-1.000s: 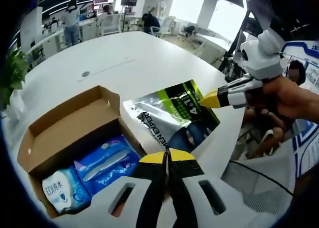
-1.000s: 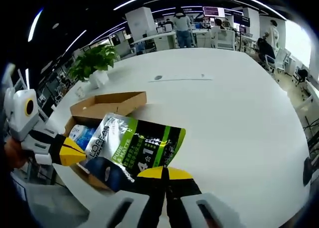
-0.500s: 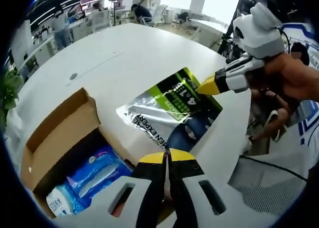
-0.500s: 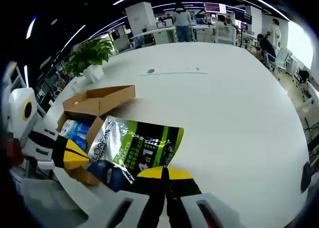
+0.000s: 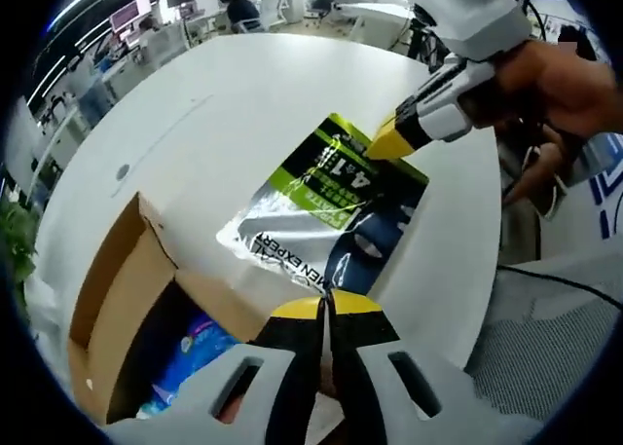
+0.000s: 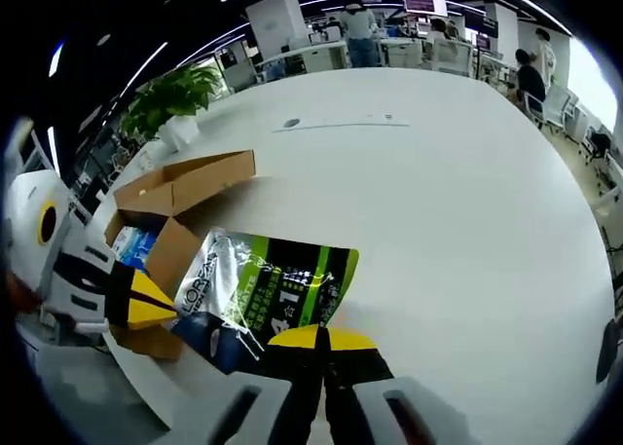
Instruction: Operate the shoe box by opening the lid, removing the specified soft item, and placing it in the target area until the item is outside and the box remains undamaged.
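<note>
A silver, green and black soft pouch [image 5: 321, 206] hangs flat between both grippers, just over the white table [image 5: 243, 94]. My left gripper [image 5: 326, 304] is shut on its dark blue end. My right gripper [image 5: 384, 145], held by a hand, is shut on the pouch's green far corner. In the right gripper view the pouch [image 6: 277, 289] lies ahead of my right gripper [image 6: 321, 340], with the left gripper [image 6: 156, 301] at its left edge. The open cardboard shoe box [image 5: 122, 299] stands to the left with blue wipe packs [image 5: 195, 352] inside, lid flap up [image 6: 185, 177].
The round white table [image 6: 438, 192] stretches wide beyond the pouch. A potted plant [image 6: 175, 99] stands at the table's far left edge. Desks, chairs and people fill the office behind. The table edge and the floor lie close on the right of the left gripper view.
Both grippers have carried the pouch away from the box and out over the bare table. The box now sits apart from the pouch instead of under it.
</note>
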### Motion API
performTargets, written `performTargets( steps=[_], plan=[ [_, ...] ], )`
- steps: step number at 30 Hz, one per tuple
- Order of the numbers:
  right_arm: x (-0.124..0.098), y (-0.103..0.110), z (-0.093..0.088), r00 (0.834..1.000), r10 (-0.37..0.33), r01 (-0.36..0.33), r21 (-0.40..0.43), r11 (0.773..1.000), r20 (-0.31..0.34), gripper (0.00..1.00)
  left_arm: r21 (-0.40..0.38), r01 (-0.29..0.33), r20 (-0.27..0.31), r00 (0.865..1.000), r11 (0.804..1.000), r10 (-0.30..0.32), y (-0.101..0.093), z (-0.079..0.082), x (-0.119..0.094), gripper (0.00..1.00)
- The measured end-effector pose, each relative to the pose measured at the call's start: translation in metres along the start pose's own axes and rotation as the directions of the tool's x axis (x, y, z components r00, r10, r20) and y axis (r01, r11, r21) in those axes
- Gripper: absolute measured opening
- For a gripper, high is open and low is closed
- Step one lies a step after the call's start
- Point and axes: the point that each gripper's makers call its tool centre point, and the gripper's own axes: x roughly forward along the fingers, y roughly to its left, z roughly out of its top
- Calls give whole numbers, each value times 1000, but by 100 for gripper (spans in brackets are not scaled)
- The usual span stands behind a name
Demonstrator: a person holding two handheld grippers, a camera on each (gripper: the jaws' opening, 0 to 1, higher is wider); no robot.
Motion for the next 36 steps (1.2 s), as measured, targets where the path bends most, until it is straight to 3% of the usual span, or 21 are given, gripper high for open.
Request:
performTargets(
  steps=[15,36],
  plan=[
    [19,-1,1,1000,-6,6,-3,1000,-16,0,-20,10,-36,999,1000,-11,15,-6,17,1],
    [33,8,-5,999,4,-5,-27,1000,-45,0,-34,30,-28,999,999,-31,7,-3,20,1]
  ],
)
